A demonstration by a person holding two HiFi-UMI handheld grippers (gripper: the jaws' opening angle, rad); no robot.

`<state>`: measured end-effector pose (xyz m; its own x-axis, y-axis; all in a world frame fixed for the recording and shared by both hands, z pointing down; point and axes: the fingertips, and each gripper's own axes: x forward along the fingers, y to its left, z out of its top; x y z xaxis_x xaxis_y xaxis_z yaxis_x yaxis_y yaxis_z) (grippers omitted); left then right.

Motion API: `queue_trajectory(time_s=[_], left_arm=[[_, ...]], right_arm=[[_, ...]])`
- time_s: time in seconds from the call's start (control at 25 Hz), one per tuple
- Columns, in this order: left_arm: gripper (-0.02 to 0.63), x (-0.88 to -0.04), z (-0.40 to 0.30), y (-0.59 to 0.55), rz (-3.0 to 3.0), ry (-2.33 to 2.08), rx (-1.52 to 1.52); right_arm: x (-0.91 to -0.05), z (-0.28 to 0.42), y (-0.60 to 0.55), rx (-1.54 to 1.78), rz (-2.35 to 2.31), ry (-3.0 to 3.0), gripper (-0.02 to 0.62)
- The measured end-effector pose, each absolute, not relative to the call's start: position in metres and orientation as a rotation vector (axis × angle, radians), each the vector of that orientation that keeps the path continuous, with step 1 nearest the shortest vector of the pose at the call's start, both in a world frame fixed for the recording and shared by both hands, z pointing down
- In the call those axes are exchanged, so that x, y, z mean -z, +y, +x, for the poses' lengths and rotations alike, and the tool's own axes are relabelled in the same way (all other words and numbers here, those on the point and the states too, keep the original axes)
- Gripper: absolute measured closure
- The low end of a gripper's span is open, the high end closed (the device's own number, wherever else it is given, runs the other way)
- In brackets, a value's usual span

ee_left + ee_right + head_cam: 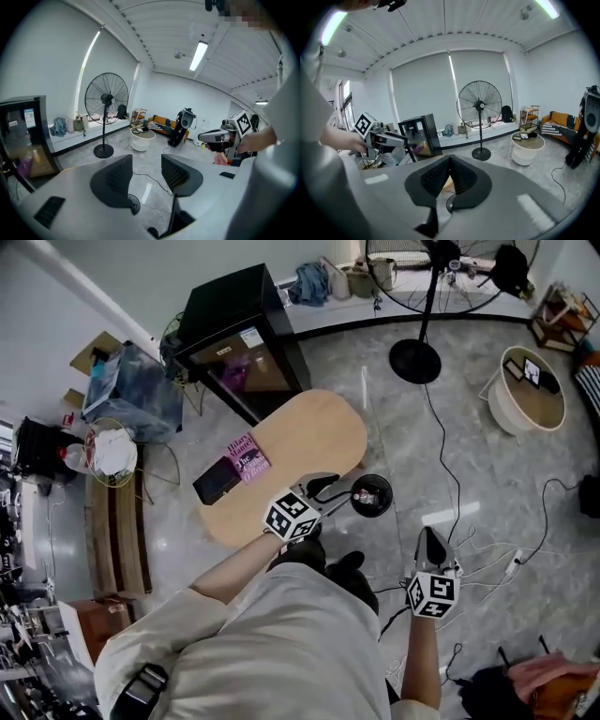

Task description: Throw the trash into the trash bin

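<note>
Trash: a small pale-and-red item (369,493) lies inside the trash bin (353,501), which stands on the floor just beside the wooden surface (309,437). On that evidence, we judge the drop already made.
Handling: we judge the trash light and probably soft, like a wrapper or packet (too small in frame to confirm). It is unlikely to be fragile, and it would crush rather than resist.
Where to hold: if it must be retaken, we recommend pinching a raised edge or fold from above. The bin rim leaves little room for a sideways approach.
Left gripper (146,161): jaws stand apart, with only floor visible between them. It carries nothing.
Right gripper (449,161): jaws are pressed together at the tips, and we see no item caught between them.
Head view only: it shows the bin's contents, the book (248,457) on the surface, and both grippers raised near the person's body.
Gripper views only: they give the exact jaw state and look across the room to the fan (106,101). The bin appears merely as a dark sliver of rim below the jaws, its contents hidden.
</note>
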<state>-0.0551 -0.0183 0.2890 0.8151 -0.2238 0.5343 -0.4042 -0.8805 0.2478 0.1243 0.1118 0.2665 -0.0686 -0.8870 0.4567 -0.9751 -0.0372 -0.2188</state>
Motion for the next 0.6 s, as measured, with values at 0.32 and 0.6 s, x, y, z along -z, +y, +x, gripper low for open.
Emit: queue_trajectory(time_s=[0.32, 0.6], left_arm=[[0.499, -0.24, -0.099, -0.042, 2.672, -0.556, -0.629], [0.58, -0.192, -0.132, -0.069, 2.729, -0.619, -0.534]], right_arm=[[-0.208, 0.114, 0.089, -0.59, 2.055, -2.059, 0.584], [-0.168, 0.09, 0.069, -0.475, 2.093, -2.047, 0.584]])
